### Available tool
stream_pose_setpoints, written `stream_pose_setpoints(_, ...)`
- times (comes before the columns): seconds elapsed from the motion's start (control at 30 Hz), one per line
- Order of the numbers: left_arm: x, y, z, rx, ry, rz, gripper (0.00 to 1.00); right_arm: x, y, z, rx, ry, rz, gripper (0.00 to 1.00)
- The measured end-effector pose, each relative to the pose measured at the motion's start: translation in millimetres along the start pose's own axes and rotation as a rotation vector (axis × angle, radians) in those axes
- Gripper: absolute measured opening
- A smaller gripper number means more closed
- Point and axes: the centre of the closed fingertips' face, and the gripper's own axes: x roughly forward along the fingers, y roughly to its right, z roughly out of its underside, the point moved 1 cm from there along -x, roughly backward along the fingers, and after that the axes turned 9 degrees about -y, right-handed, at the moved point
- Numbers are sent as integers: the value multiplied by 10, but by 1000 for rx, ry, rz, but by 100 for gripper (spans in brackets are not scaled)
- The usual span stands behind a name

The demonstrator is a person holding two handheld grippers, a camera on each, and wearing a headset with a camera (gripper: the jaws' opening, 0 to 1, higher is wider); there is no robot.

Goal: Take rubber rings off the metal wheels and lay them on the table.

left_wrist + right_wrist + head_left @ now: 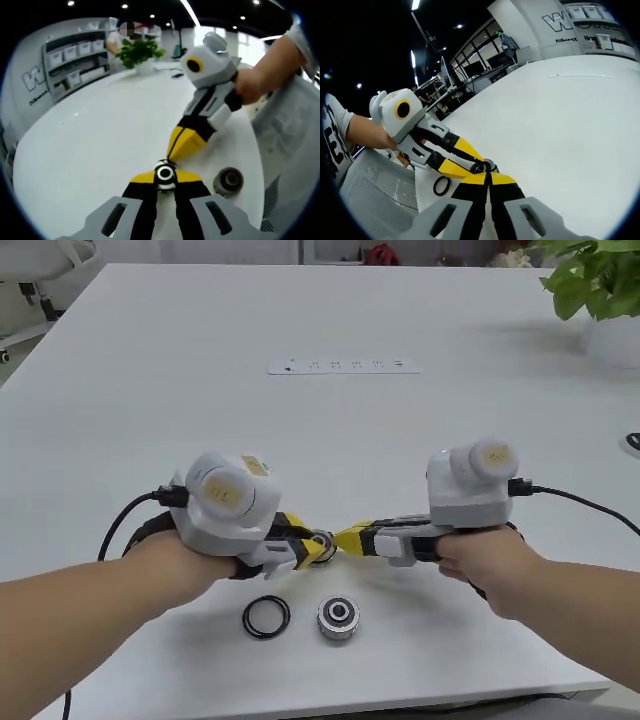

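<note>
Black rings (266, 617) lie on the table (200, 390) beside a second wheel (338, 617), so at least one is off. I cannot tell whether that wheel is stripped. The left gripper (165, 176), level just above the table, is clamped on a wheel (321, 543). The right gripper (490, 175) meets it nose to nose, jaws closed at the wheel's rim; whether they pinch rubber is unclear.

Surface (330, 430) open beyond left tool (314, 549) and right tool (346, 538), up to power strip (343, 366); plant (595, 280) far right. Tips meet on held wheel (323, 542); loose wheel (338, 617), rubber rings (266, 617) just below them.
</note>
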Motion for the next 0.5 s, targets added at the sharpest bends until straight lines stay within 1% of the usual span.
stream_pose_setpoints(0.13,4,0,3,4,-9,1,12,12,-8,-9,-9,-4,-6,0)
stream_pose_setpoints(0.5,-1,18,4,8,-10,0,12,30,-56,-25,-21,-8,-24,0)
